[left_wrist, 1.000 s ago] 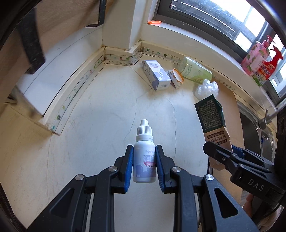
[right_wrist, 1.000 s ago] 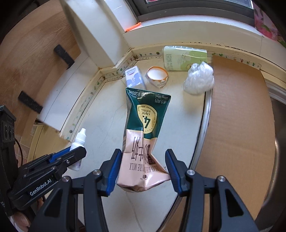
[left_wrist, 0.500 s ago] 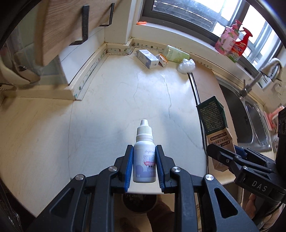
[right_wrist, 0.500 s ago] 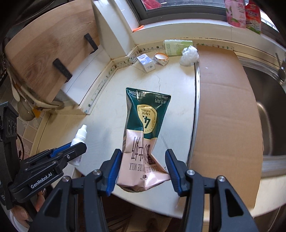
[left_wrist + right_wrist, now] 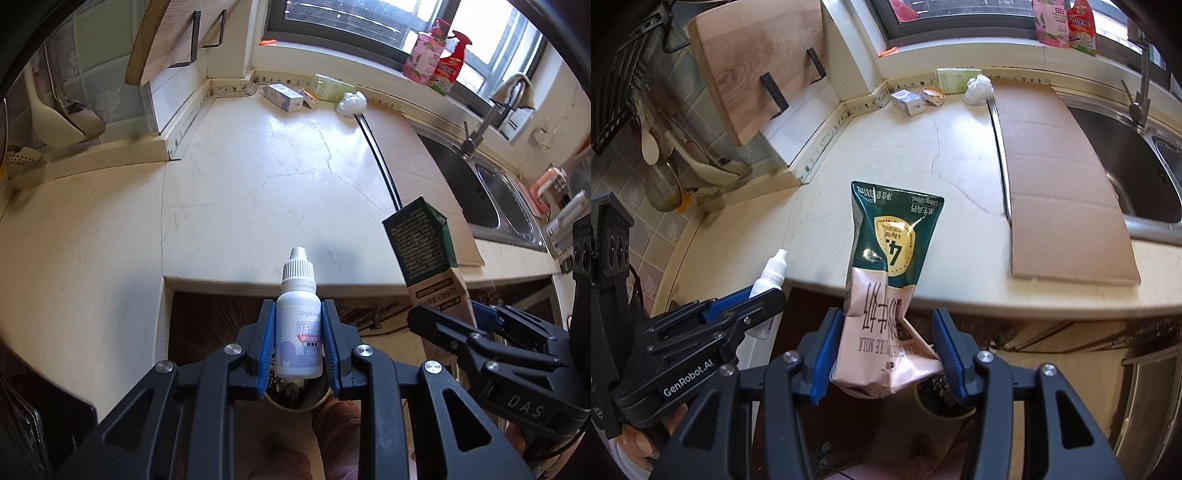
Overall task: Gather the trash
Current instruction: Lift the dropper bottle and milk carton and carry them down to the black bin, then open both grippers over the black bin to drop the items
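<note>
Hazards, carry stage: left gripper [image 5: 298,347], jaws clamped on upright dropper bottle [image 5: 298,325], and right gripper [image 5: 884,354], jaws pinching crumpled milk carton [image 5: 886,295], both beyond the surface [image 5: 258,184] edge over a bin [image 5: 295,397] (partly hidden); soft carton may slip, or drops miss.

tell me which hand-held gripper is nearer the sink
Right. The right hand-held gripper, shut on the milk carton, is off the counter edge on the sink side; the left hand-held gripper, holding the dropper bottle, is farther away.
</note>
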Available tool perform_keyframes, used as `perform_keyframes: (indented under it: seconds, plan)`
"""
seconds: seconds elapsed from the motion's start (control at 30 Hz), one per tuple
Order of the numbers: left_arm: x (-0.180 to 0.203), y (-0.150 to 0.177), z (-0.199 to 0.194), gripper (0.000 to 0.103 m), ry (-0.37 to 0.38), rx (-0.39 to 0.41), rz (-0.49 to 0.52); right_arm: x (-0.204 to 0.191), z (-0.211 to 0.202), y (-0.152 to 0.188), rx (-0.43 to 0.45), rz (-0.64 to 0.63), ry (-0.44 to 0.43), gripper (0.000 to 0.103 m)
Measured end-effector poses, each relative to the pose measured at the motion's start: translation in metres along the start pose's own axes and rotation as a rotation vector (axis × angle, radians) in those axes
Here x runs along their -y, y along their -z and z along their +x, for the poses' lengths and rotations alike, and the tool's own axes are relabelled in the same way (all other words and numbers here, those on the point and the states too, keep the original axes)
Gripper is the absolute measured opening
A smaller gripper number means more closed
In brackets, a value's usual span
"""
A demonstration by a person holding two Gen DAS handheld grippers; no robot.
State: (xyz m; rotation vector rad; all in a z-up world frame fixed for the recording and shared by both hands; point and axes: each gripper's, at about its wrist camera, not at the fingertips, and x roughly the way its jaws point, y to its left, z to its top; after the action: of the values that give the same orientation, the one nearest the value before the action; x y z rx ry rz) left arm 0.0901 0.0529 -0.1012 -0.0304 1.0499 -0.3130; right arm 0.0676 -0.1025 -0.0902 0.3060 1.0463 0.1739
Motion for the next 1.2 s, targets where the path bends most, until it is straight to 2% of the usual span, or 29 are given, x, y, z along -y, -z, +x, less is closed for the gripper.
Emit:
perform_keyframes:
  seconds: [0.33, 0.63, 0.77, 1.2]
  plan:
    - [0.019, 0.046, 0.012, 0.022, 0.035, -0.082, 0.032, 0.011, -0.003, 0.057, -0.083, 0.039, 0.043, 0.051]
    - [0.037, 0.088, 0.063, 0.022, 0.038, -0.155, 0.042, 0.042, 0.026, 0.098, -0.144, 0.067, 0.061, 0.051]
    - [0.035, 0.106, 0.101, 0.022, 0.036, -0.179, 0.013, 0.062, 0.056, 0.12, -0.17, 0.08, 0.071, 0.051]
    - [-0.002, 0.174, 0.251, 0.023, 0.029, -0.231, -0.13, 0.138, 0.194, 0.185, -0.292, 0.104, 0.107, 0.051]
